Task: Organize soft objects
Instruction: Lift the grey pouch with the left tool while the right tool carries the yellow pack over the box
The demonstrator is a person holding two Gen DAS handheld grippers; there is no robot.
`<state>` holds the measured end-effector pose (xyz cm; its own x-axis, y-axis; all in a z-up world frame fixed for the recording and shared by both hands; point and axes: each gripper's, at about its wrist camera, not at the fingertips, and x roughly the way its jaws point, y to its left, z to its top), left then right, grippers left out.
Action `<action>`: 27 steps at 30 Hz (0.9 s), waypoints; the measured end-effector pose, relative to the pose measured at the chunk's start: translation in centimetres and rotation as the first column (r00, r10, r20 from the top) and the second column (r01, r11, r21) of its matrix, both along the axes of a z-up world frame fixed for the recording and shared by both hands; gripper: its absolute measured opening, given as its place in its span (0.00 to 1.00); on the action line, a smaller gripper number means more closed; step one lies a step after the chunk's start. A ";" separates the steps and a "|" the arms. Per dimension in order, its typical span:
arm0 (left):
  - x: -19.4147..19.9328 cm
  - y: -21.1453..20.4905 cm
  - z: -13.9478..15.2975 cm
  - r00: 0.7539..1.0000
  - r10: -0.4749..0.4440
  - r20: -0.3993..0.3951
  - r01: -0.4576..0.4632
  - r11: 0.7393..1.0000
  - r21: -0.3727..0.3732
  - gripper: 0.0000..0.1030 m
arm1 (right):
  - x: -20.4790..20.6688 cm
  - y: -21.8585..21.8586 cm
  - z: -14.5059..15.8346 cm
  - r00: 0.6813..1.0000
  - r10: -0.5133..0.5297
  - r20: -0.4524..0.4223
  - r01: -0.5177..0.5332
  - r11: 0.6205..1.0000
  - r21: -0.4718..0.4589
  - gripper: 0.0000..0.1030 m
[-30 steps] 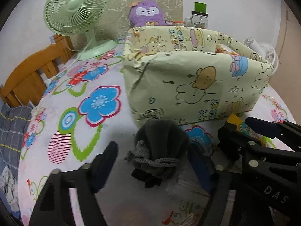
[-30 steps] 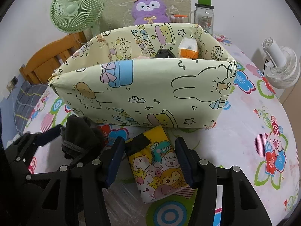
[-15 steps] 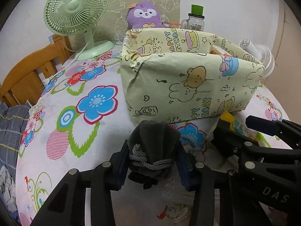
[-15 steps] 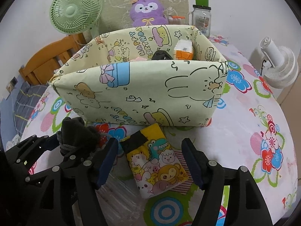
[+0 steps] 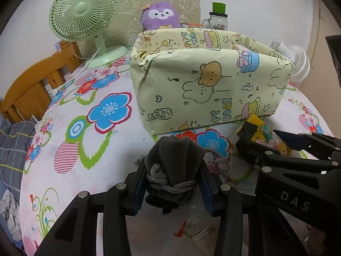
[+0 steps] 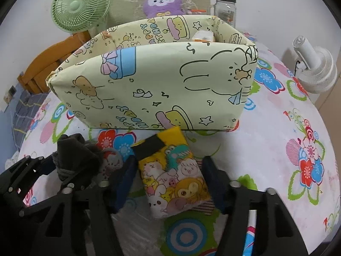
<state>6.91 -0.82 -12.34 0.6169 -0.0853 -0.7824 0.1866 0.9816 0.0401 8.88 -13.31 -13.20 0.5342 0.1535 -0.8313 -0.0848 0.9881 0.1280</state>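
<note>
- Left wrist view: the left tool [image 5: 173, 188] is pinching a grey drawstring pouch [image 5: 173, 166] at its corded neck, just in front of the cartoon-print storage box [image 5: 204, 89] on the desk [image 5: 89, 166]. The pouch looks soft and light.
- Right wrist view: the right tool [image 6: 169, 183] has just been closing around the flat cartoon-animal pouch [image 6: 172, 175]; gaps are showing beside both pads. Gripping its floppy middle looks best.

Grey pouch [image 5: 173, 162]; yellow cartoon-animal pouch [image 6: 172, 172]; flowered tablecloth [image 5: 106, 111].
</note>
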 end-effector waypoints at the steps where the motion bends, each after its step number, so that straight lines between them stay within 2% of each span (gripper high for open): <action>1: 0.1 -0.1 0.0 1.000 -0.003 -0.002 0.003 1.000 -0.004 0.44 | 0.1 0.0 0.1 1.000 -0.001 0.002 0.001 1.000 -0.001 0.57; 6: 0.1 -0.5 0.3 1.000 -0.014 0.007 0.014 1.000 -0.010 0.43 | -0.2 -0.3 0.7 1.000 -0.007 0.025 0.008 1.000 -0.011 0.53; 27: -1.7 -2.4 5.3 0.993 -0.034 0.115 0.038 0.999 -0.028 0.43 | -2.6 -1.9 6.4 0.988 -0.030 0.148 0.033 0.999 -0.018 0.53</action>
